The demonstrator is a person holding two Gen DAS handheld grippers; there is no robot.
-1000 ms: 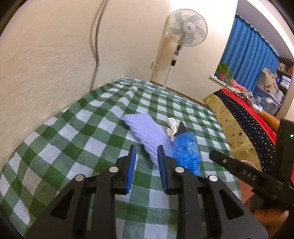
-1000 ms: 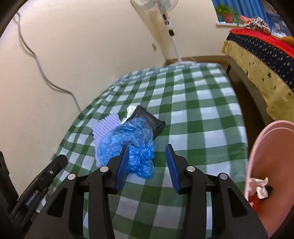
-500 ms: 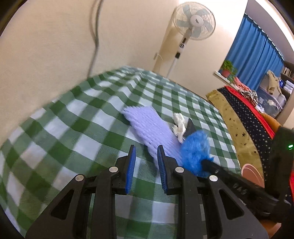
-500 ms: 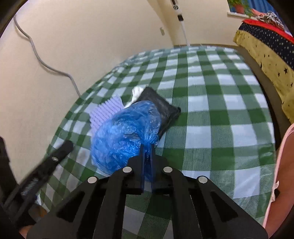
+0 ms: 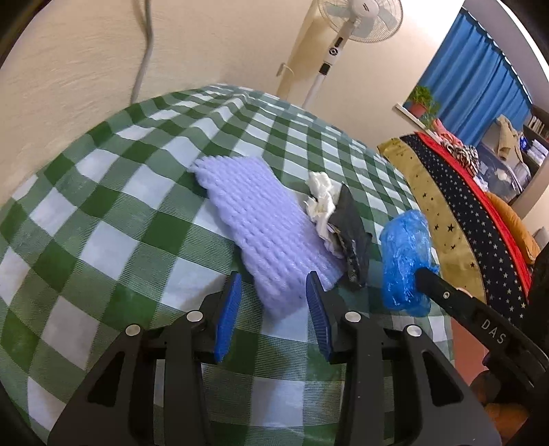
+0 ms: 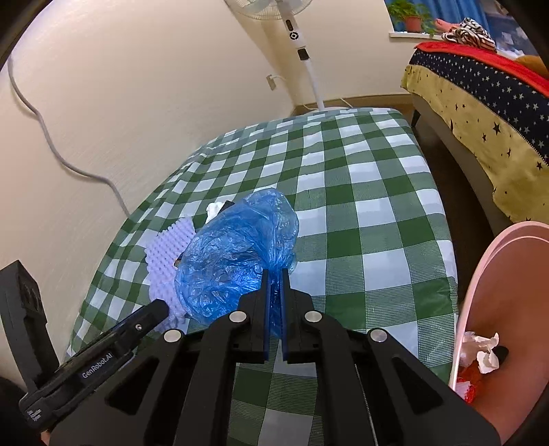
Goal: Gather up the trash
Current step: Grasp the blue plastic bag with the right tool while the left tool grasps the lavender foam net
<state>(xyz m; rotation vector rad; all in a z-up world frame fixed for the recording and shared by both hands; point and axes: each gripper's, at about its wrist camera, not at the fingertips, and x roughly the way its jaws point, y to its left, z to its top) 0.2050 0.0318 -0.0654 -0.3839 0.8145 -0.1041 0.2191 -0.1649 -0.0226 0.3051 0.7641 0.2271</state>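
Note:
My right gripper point(image 6: 274, 274) is shut on a crumpled blue plastic bag point(image 6: 236, 254) and holds it above the green checked table; the bag also shows in the left wrist view point(image 5: 406, 260). My left gripper point(image 5: 272, 288) is open, its jaws either side of the near end of a lilac foam net point(image 5: 267, 226), which lies on the cloth. A white crumpled tissue point(image 5: 320, 199) and a black wrapper point(image 5: 351, 233) lie beside the foam. In the right wrist view the foam point(image 6: 166, 254) and tissue point(image 6: 214, 209) peek out behind the bag.
A pink bin point(image 6: 497, 308) with tissue and red scraps inside stands at the table's right edge. A wall with a grey cable runs along the left. A standing fan point(image 5: 343, 31) is behind the table, and a bed with a star cover point(image 6: 480, 89) is to the right.
My right gripper closed on the blue bag and lifted it off the cloth to the right. My left gripper moved forward to the foam net and opened wider.

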